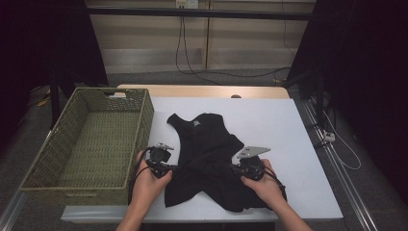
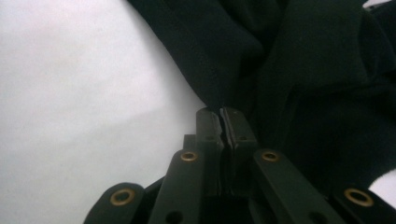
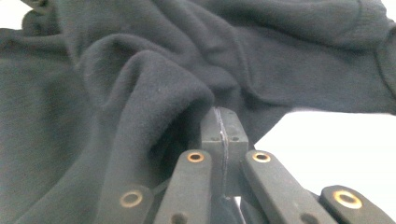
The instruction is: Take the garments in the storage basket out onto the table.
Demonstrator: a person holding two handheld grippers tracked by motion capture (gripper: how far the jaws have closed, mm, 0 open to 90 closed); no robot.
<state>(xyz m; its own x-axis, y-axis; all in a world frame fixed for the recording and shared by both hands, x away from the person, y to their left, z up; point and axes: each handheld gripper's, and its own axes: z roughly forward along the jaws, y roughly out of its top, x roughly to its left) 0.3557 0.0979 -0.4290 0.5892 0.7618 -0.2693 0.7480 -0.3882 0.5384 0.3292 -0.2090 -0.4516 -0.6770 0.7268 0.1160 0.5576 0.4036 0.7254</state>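
Hands come in from the near edge of the white table (image 1: pixel 288 125), each carrying a black gripper. Jaws of the left gripper (image 2: pixel 223 114) are pressed together on a pinch of the black garment (image 1: pixel 207 154), at its left edge beside bare white surface; jaws of the right gripper (image 3: pixel 220 116) are likewise clamped on a thick fold of the same cloth. That garment is a soft, matte, fleecy knit, sleeveless with a scooped neck, bunched and creased between the two grippers. It lies on the near middle of the table, its long axis running away from the person, neck at the far end. Open white surface remains to the right and beyond it. A woven, rectangular wicker basket (image 1: pixel 142 120) stands just beside the garment at the table's left edge, its long side also running away.
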